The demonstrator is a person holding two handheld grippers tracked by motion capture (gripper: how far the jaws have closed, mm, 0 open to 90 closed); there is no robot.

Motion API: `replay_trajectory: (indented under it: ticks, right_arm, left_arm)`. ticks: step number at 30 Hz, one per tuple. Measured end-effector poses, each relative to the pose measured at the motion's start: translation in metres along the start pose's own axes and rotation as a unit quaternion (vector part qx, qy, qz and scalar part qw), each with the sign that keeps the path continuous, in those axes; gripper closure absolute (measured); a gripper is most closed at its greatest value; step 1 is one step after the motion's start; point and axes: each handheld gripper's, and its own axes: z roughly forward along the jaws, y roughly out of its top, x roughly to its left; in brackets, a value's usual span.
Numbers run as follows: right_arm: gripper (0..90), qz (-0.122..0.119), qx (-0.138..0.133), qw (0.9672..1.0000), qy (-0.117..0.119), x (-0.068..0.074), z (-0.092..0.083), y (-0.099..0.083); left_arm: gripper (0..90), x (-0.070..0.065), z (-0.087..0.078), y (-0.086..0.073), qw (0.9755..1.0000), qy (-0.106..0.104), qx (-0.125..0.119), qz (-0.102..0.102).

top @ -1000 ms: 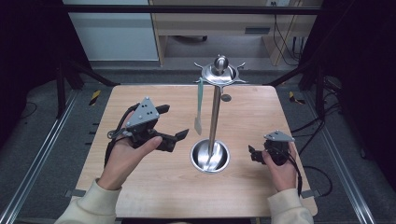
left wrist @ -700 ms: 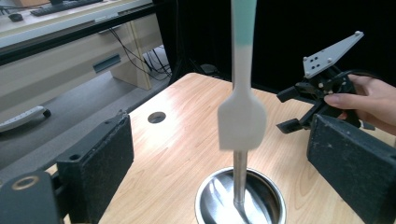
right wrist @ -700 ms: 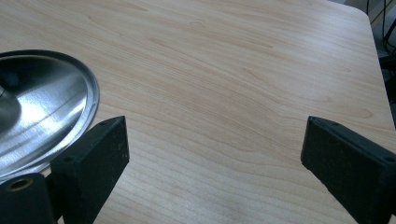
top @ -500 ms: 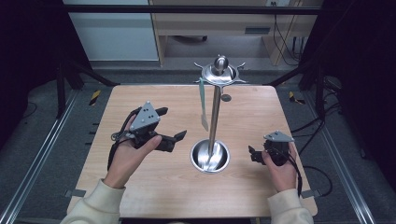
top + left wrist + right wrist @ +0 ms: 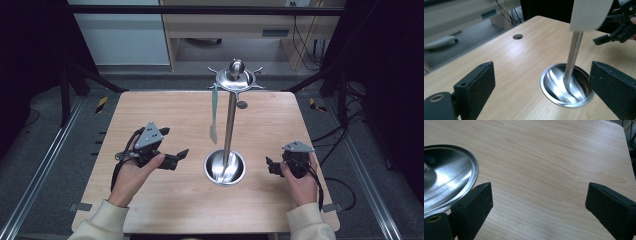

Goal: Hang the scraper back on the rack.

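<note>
Table (image 5: 150, 110): light wood, rounded corners; small round hole (image 5: 242, 104) near far edge, behind stand.
Stand (image 5: 228, 130): steel pole, upright, centre of table; dished round base (image 5: 225, 167) at foot; disc w/ hooks (image 5: 235, 78) on top.
Spatula (image 5: 214, 112): pale, hangs from a hook on stand's left side, blade down, just beside pole, clear of table.
L gripper (image 5: 172, 159): held in left hand (image 5: 132, 172), left of base, near it, not touching; jaws wide apart, nothing between them. In left gripper view (image 5: 541, 82) base sits btwn jaws, farther off.
R gripper (image 5: 270, 166): held in right hand (image 5: 300, 180), right of base, close; jaws wide apart, empty. Right gripper view (image 5: 537, 202): bare wood btwn jaws, base rim at left.
</note>
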Motion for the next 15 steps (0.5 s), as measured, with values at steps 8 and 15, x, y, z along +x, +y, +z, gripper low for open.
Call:
replay_trajectory:
  ticks: [8,15]
  right_arm:
    - [7.9,-0.002,0.001,1.0,0.001,0.001,0.0,0.0]
    - [7.9,-0.005,0.003,1.0,0.002,0.002,0.001,-0.001]
  left_arm:
    - [7.1,0.009,-0.004,-0.032,0.9994,0.0,0.023,-0.026]
    - [7.2,0.014,-0.011,-0.047,0.9992,0.005,0.029,-0.028]
